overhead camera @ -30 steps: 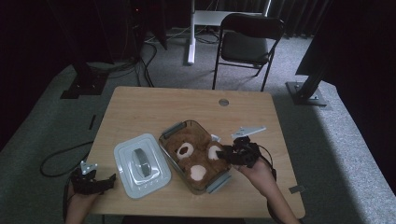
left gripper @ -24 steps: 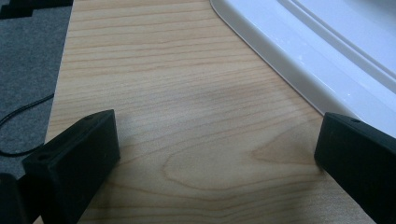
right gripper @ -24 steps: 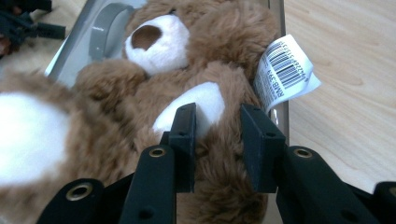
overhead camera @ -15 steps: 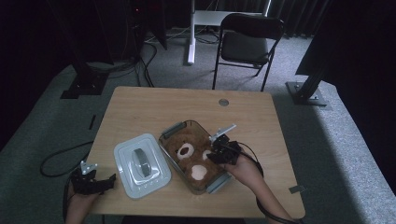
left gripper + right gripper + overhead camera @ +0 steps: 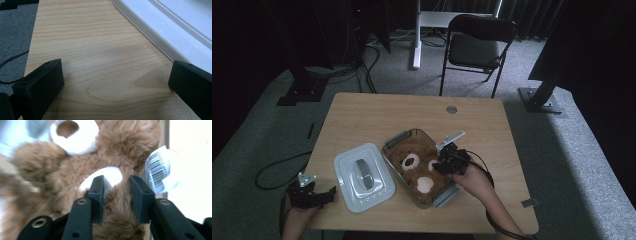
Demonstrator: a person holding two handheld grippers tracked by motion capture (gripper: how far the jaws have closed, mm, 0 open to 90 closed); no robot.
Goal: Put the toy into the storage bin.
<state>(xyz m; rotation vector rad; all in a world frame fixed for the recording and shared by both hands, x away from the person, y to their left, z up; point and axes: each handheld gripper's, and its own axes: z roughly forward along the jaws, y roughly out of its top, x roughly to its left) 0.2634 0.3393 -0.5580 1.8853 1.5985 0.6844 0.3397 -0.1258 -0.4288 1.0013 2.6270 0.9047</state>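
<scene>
A brown plush bear (image 5: 413,172) with white patches lies in a clear container (image 5: 396,139) at the middle of the wooden table (image 5: 377,115). My right gripper (image 5: 440,165) reaches into the container from its right side. In the right gripper view my right gripper (image 5: 117,192) has its jaws closed on a furry limb of the bear (image 5: 75,175), by a white pad, and a barcode tag (image 5: 157,170) hangs just to the right. The white lid (image 5: 362,176) lies left of the container. My left gripper (image 5: 330,193) rests open at the table's front left corner, with the lid's edge (image 5: 175,30) just ahead of it.
A folding chair (image 5: 479,47) stands behind the table. A round grommet (image 5: 451,109) sits near the far edge. Cables (image 5: 272,170) trail on the carpet at the left, and dark stand bases (image 5: 542,100) flank the table.
My right gripper has moved left from the container's right end in over the bear and closed on it. The left gripper has stayed still.
</scene>
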